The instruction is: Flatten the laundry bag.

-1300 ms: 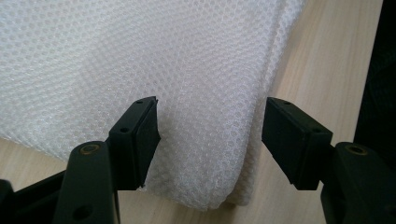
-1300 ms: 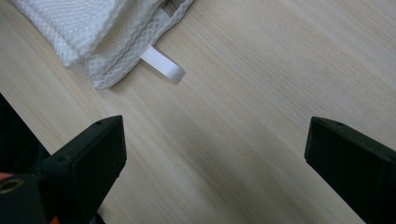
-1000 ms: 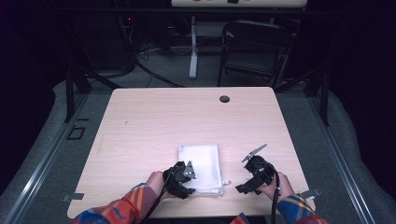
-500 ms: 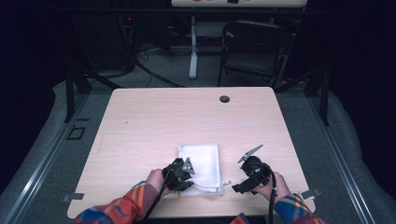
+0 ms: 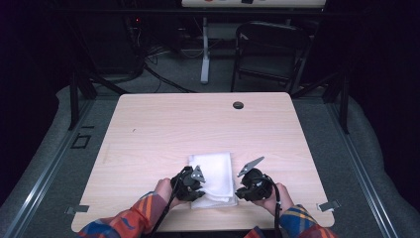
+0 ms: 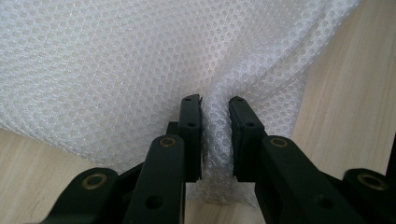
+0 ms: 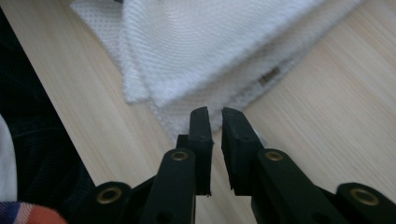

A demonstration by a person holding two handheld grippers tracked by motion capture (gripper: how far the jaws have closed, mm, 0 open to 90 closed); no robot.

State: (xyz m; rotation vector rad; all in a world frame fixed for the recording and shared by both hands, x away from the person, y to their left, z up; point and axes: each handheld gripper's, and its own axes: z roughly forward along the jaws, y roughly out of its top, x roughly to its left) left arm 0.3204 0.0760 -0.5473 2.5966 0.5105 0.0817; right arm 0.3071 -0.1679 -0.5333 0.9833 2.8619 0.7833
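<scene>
A folded white mesh cloth (image 5: pixel 214 173) lies on the wooden table (image 5: pixel 198 124) near its front edge. My left gripper (image 5: pixel 194 184) is at the cloth's near left corner. In the left gripper view this gripper (image 6: pixel 215 100) is shut on a bunched fold of the cloth (image 6: pixel 116 60). My right gripper (image 5: pixel 243 191) sits just right of the cloth's near right corner and points at it. In the right gripper view its jaws (image 7: pixel 216 112) stand almost together, tips at the thin lower edge of the cloth (image 7: pixel 210 42). I cannot tell whether that edge is pinched.
A round cable hole (image 5: pixel 238 105) sits at the table's far edge. Behind the table stand a dark folding chair (image 5: pixel 270 49) and a white stand leg (image 5: pixel 204 49). Plaid sleeves (image 5: pixel 133 218) come in at the front edge.
My right gripper has moved left, closer to the cloth's right corner. The left gripper has stayed at the cloth's near left corner.
</scene>
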